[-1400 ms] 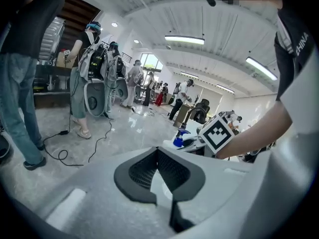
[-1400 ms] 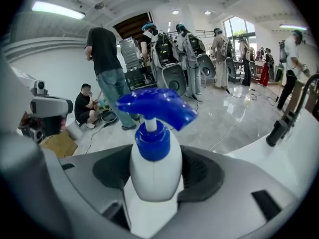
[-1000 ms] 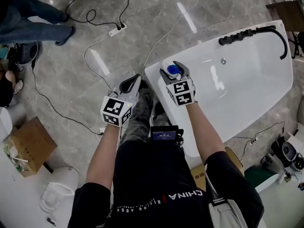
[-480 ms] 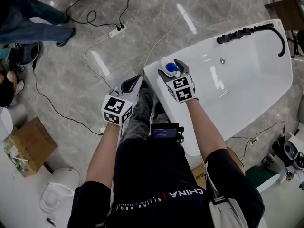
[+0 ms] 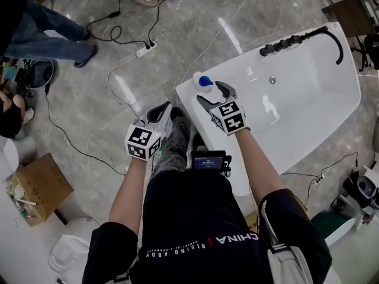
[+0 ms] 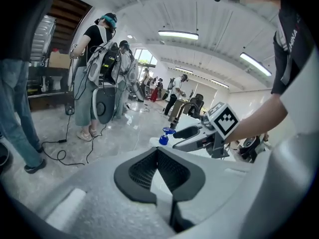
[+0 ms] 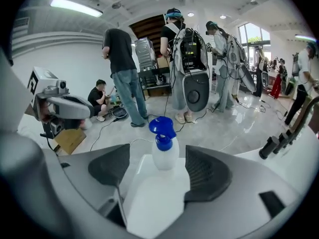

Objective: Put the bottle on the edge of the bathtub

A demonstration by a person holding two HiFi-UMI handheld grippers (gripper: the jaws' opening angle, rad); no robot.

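The bottle (image 5: pixel 201 81), white with a blue pump top, stands upright on the near left corner of the white bathtub's rim (image 5: pixel 237 61). My right gripper (image 5: pixel 213 94) is just behind it, with its jaws opening and the pads off the bottle. In the right gripper view the bottle (image 7: pixel 164 151) stands free just past the tips of the right gripper (image 7: pixel 158 171). My left gripper (image 5: pixel 160 112) hangs over the floor left of the tub. Its pads meet with nothing between them in the left gripper view (image 6: pixel 157 166), where the bottle (image 6: pixel 163 137) shows far off.
A black faucet set (image 5: pixel 296 40) runs along the tub's far rim. Cables and a power strip (image 5: pixel 145 49) lie on the grey floor. A cardboard box (image 5: pixel 32 188) sits at the left. People stand at the upper left (image 5: pixel 53 40).
The right gripper's jaws have opened off the bottle and the gripper has drawn back a little. The bottle stays standing on the tub's corner. The left gripper has barely moved.
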